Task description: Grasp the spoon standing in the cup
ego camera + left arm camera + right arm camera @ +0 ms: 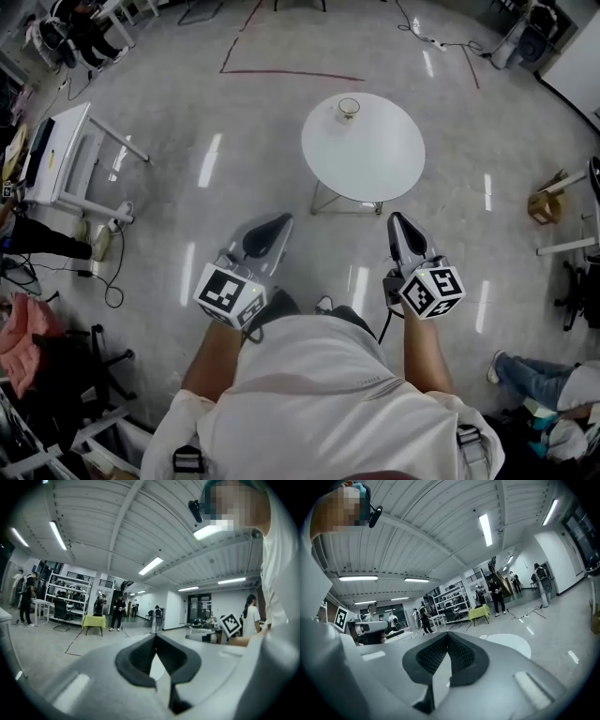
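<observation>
A clear glass cup (349,109) stands near the far edge of a round white table (375,159) ahead of me; the spoon in it is too small to make out. My left gripper (281,221) and right gripper (397,218) are held close to my body, well short of the table, both pointing forward. In the left gripper view the left gripper (155,635) has its jaw tips touching with nothing held. In the right gripper view the right gripper (447,633) is likewise shut and empty, with the table (513,645) low beyond it.
A white cart (56,155) stands at the left, with cables on the floor beside it. A cardboard box (544,204) sits at the right, and a seated person's legs (525,373) at the lower right. Red tape lines (281,73) mark the floor beyond the table.
</observation>
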Demonstrator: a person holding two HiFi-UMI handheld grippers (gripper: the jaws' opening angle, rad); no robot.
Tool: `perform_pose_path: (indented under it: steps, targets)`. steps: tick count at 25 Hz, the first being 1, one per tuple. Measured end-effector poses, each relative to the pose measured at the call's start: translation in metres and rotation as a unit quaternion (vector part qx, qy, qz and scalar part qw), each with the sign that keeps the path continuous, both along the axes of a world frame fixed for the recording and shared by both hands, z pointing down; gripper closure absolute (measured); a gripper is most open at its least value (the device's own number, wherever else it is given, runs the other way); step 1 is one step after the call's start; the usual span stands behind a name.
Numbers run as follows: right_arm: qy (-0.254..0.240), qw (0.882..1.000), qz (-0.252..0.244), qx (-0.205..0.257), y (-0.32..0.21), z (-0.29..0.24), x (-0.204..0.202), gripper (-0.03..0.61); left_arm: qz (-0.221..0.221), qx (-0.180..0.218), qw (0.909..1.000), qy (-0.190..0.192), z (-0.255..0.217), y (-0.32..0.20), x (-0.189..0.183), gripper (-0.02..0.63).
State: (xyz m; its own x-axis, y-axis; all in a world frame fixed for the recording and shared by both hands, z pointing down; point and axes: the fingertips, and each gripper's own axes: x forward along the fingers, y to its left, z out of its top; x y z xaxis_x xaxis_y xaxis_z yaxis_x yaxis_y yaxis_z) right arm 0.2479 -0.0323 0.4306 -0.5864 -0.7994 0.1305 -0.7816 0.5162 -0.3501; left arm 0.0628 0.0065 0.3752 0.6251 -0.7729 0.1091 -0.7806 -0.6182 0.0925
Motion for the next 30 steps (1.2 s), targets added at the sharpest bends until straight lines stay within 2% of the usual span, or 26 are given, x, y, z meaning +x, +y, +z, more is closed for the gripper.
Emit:
perform_pose_path:
  steps: [6,12,19,23,27,30]
  targets:
    - [0.014,1.000,0.009,-0.006,-0.072,0.016,-0.014,0.574,0.022,-0.018,0.9995,0.010,0.025,-0.075,-0.008,0.612]
    - [0.039,0.999,0.029,-0.013,-0.181,0.022,-0.032,0.574,0.034,-0.022,0.9985,0.037,0.036,-0.200,-0.033,0.611]
    - [0.084,0.996,0.026,-0.009,-0.311,0.003,-0.097,0.574,0.038,-0.031,0.9966,0.066,0.030,-0.337,-0.101,0.611]
    - [0.127,0.991,0.026,-0.009,-0.365,0.005,-0.124,0.574,0.045,-0.032,0.9961,0.069,0.029,-0.392,-0.126,0.611]
    - [0.150,0.988,0.011,-0.030,-0.400,0.018,-0.133,0.574,0.050,-0.038,0.9958,0.067,0.033,-0.430,-0.127,0.612]
    - [0.187,0.981,0.001,-0.044,-0.421,0.034,-0.118,0.574,0.049,-0.048,0.9959,0.059,0.040,-0.449,-0.108,0.612]
